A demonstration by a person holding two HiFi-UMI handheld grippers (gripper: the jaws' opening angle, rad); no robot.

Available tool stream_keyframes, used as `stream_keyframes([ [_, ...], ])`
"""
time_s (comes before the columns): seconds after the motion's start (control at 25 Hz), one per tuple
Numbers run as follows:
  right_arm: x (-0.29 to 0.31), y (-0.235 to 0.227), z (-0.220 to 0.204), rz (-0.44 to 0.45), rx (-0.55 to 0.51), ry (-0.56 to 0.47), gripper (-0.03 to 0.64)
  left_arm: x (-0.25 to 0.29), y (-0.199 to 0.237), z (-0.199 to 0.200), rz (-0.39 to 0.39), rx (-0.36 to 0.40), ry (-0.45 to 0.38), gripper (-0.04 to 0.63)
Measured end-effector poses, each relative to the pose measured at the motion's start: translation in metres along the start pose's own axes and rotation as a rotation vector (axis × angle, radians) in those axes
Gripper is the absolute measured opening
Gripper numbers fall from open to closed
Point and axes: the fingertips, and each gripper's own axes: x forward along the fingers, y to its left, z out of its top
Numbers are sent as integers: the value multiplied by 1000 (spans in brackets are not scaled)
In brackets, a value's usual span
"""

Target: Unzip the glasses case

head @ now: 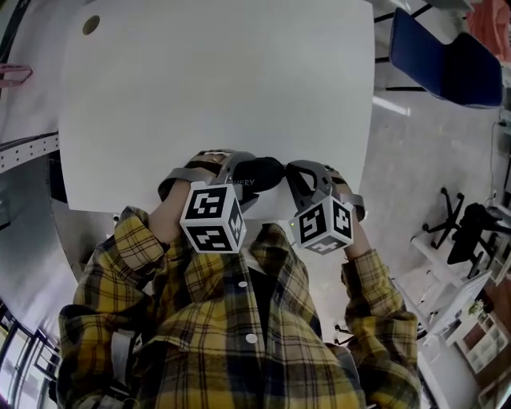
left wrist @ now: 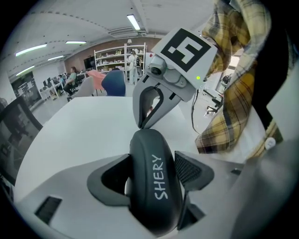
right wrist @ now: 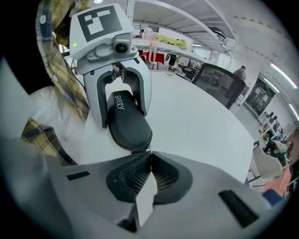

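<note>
A black oval glasses case [head: 254, 177] marked SHERY is held just above the near edge of the white table [head: 215, 96]. My left gripper [head: 233, 174] is shut on the case [left wrist: 154, 182], one jaw on each long side. My right gripper [head: 289, 180] meets the case's right end. In the right gripper view its jaws [right wrist: 149, 156] are pressed together, pinching a small zipper pull at the tip of the case [right wrist: 126, 123]. The left gripper view shows the right gripper [left wrist: 142, 123] touching the case's far end. The zipper line itself is hard to make out.
A blue chair [head: 447, 60] stands off the table's far right corner, and a black chair base [head: 459, 220] sits on the floor to the right. The table has a small round hole [head: 91, 24] at its far left. My plaid-sleeved arms are close to the table's near edge.
</note>
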Motion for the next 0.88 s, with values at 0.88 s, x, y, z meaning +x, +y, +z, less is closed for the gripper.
stream_keyframes([
  [0.88, -26, -24, 30, 5, 201, -104, 37, -32, 4, 9, -22, -124, -139, 307],
])
